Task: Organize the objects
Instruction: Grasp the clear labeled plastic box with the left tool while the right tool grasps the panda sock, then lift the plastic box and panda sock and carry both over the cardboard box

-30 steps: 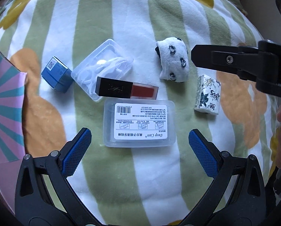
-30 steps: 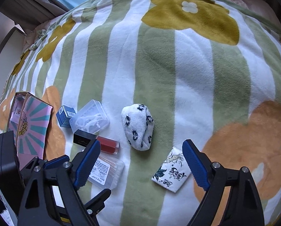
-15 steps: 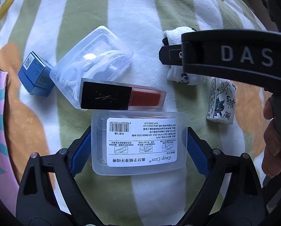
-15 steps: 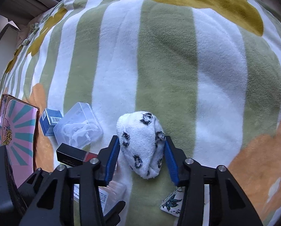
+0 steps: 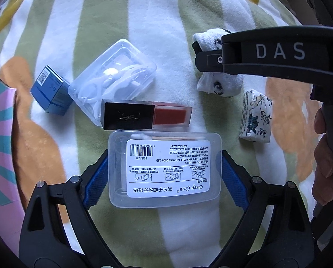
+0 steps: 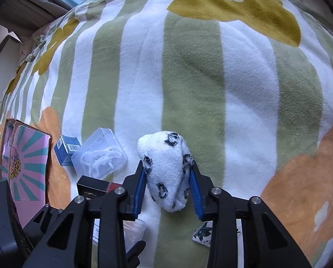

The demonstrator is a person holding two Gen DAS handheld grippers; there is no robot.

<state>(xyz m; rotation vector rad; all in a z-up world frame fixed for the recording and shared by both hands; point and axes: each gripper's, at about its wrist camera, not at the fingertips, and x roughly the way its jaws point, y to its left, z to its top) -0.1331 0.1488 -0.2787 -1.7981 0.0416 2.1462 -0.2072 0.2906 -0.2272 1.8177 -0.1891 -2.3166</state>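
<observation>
Rolled sock (image 6: 167, 170): white with dark prints, lying on the blanket, squeezed between the blue pads of the right gripper (image 6: 168, 188); partly hidden behind that gripper's black body in the left wrist view.
Right gripper fingers (image 6: 139, 189): closing, pads pressing both sides of the sock.
Floss box (image 5: 165, 167): clear plastic, white label facing up, flat on the blanket between the left gripper (image 5: 164, 178) pads.
Left gripper fingers (image 5: 96, 183): spread wide, pads set against the short ends of the floss box; true clamping hard to tell.
Lip gloss (image 5: 145, 116): black cap, red tube, lying just beyond the floss box, touching or nearly touching its far edge.
Clear case (image 5: 114, 79): white plastic pieces inside, partly under the lip gloss cap.
Blue carton (image 5: 51, 90): just left of the clear case.
Tissue pack (image 5: 256, 116): floral print, right of the floss box, near the sock.
Pink box (image 6: 24, 165): striped, at the far left edge.
Blanket (image 6: 188, 67): green and white stripes with yellow and orange flowers, under everything.
Hand (image 5: 324, 156): at the right edge, holding the right gripper's handle.
</observation>
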